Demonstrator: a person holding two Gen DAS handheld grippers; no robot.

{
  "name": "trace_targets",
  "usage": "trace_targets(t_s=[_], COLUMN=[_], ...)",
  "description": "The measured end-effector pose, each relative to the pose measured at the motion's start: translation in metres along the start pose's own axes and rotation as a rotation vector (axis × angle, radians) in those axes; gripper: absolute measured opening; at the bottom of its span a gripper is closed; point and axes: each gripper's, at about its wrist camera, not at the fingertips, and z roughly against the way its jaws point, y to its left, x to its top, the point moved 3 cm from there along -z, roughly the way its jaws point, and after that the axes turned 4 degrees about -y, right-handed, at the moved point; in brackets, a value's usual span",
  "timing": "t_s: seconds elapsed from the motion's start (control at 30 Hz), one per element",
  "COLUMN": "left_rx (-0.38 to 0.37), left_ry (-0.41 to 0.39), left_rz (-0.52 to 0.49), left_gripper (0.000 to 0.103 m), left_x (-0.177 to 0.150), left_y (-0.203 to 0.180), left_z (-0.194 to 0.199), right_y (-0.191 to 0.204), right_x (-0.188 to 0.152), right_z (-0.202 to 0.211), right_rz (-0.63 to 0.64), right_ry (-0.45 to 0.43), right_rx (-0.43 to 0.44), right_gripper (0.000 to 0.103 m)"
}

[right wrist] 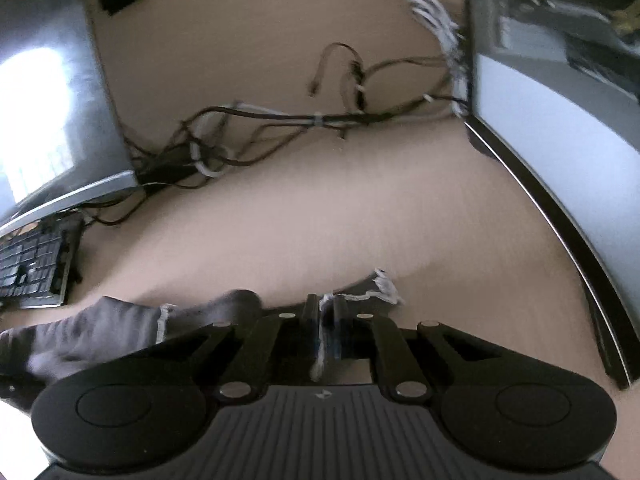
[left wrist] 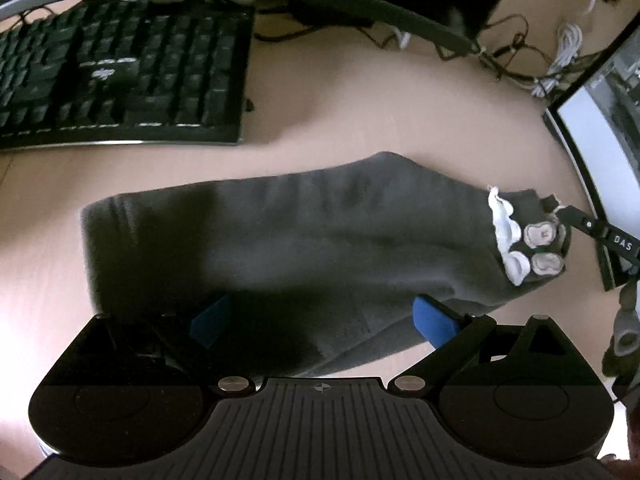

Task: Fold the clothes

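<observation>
Lying across the middle of the pale beige worktop (left wrist: pixel 360 92), the dark grey soft-knit garment with a white ruffled trim (left wrist: pixel 304 232) stretches from about 9 o'clock to 3 o'clock in the left wrist view, its trimmed end with pale round appliqués toward 3 o'clock. The left tool (left wrist: pixel 320 316) sits over the near edge of the cloth with its blue pads set wide; the fabric passes between them, but I cannot tell whether they press on it, so it reads as open. The right tool (right wrist: pixel 322 312) has its jaws drawn narrow and pinches the white-trimmed edge of the garment, a strip of trim running down between its fingers.

Judging by this, the step in hand is taking hold of two points of the garment before a fold. The next move calls for the left tool to close on the near edge, then both to lift and carry the cloth evenly so it doubles over without bunching.

Outward, a black keyboard (left wrist: pixel 120 76) lies at 10 o'clock, a tangle of dark and white cables (right wrist: pixel 280 124) at 12 o'clock in the right view, and a grey-edged monitor (right wrist: pixel 560 140) at 3 o'clock. Motion blur softens both pictures; the tool bodies hide the garment's near part, and what kind of garment it is stays unclear.
</observation>
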Motion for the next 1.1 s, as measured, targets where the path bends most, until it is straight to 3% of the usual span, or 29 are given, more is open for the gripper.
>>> trace_targets(t_s=[0.07,0.13,0.2,0.27,0.33,0.37,0.4,0.47,0.57,0.67,0.77,0.97,1.1], left_rx=[0.020,0.058,0.052,0.041,0.039,0.039,0.039,0.042,0.052,0.050,0.004,-0.080,-0.089], left_ry=[-0.001,-0.010,-0.014,-0.015,-0.014,-0.013,-0.009,-0.003,0.002,-0.012,-0.049,-0.101,-0.069], left_rz=[-0.007,-0.024,-0.020,-0.019,-0.023,-0.025,-0.028,-0.038,-0.053,-0.061,-0.104,-0.249,-0.331], left_gripper=[0.100,0.100,0.100,0.100,0.100,0.101,0.101,0.101,0.101,0.101,0.101,0.101,0.101], left_x=[0.000,-0.001,-0.001,-0.001,0.000,0.000,0.001,0.001,0.002,0.010,0.027,0.056,0.060], left_y=[0.003,0.007,0.011,0.012,0.012,0.012,0.011,0.010,0.007,-0.001,-0.028,-0.103,-0.144], left_z=[0.003,0.004,0.005,0.005,0.004,0.003,0.002,0.001,0.000,-0.001,0.000,-0.014,-0.046], right_y=[0.002,-0.013,-0.028,-0.043,-0.045,-0.040,-0.034,-0.013,0.037,0.084,0.109,0.120,0.115], right_x=[0.004,0.001,-0.007,-0.015,-0.021,-0.023,-0.023,-0.015,-0.003,-0.029,-0.062,-0.065,-0.063], right_z=[0.004,0.006,0.004,0.001,-0.003,-0.005,-0.005,0.006,0.030,0.029,0.013,0.007,0.007], right_rz=[0.024,-0.016,-0.096,-0.184,-0.230,-0.232,-0.227,-0.156,0.051,0.236,0.353,0.389,0.386], right_ry=[-0.012,-0.007,0.016,0.043,0.065,0.074,0.072,0.013,-0.068,0.005,0.066,0.081,0.082], right_rx=[-0.010,-0.060,-0.082,-0.095,-0.074,-0.054,-0.039,-0.005,0.101,0.206,0.192,0.197,0.209], right_gripper=[0.007,0.016,0.039,0.040,0.039,0.018,0.011,0.011,0.011,0.010,0.010,0.010,0.010])
